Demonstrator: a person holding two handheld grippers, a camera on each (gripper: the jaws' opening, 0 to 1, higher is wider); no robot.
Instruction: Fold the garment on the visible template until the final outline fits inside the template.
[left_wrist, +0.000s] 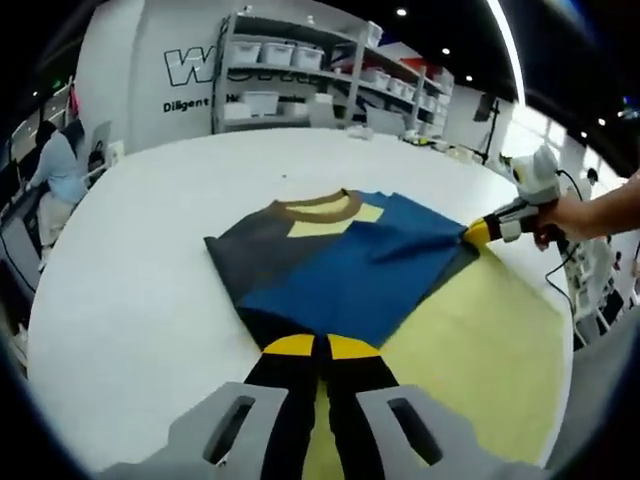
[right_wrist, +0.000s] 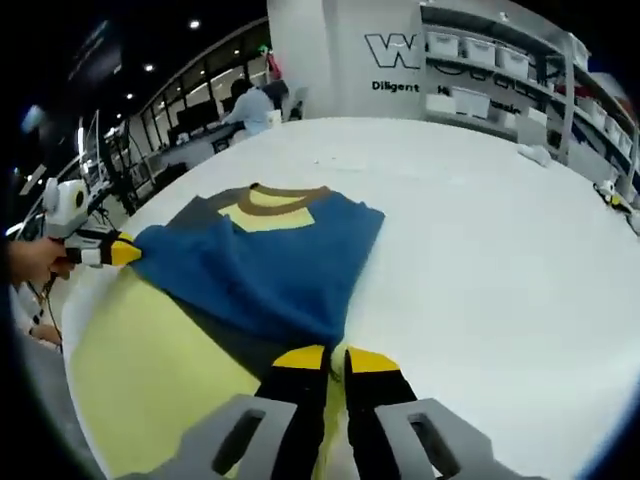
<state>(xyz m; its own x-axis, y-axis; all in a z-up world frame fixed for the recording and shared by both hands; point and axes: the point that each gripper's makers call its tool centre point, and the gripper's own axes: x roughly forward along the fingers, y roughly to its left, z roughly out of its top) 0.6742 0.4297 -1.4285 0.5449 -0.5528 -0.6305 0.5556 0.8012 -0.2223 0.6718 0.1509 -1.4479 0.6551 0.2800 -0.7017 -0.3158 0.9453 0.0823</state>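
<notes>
So the blue and grey shirt (left_wrist: 340, 265) lies on the yellow template (left_wrist: 480, 340) on the white table (left_wrist: 130, 300). Left claw (left_wrist: 320, 347) and right claw (right_wrist: 335, 357) both pinch its edges. Storage bins (left_wrist: 275, 52) sit on back shelves (left_wrist: 300, 80), contents unclear.

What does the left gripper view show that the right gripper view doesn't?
Left gripper view: the right tongs at the right, pinching the garment by its edge, with a bare forearm behind. Right gripper view: the left tongs pinching the opposite edge, and a small white object on the far table. Both: the blue-grey garment on the yellow template, shelves of bins.
</notes>
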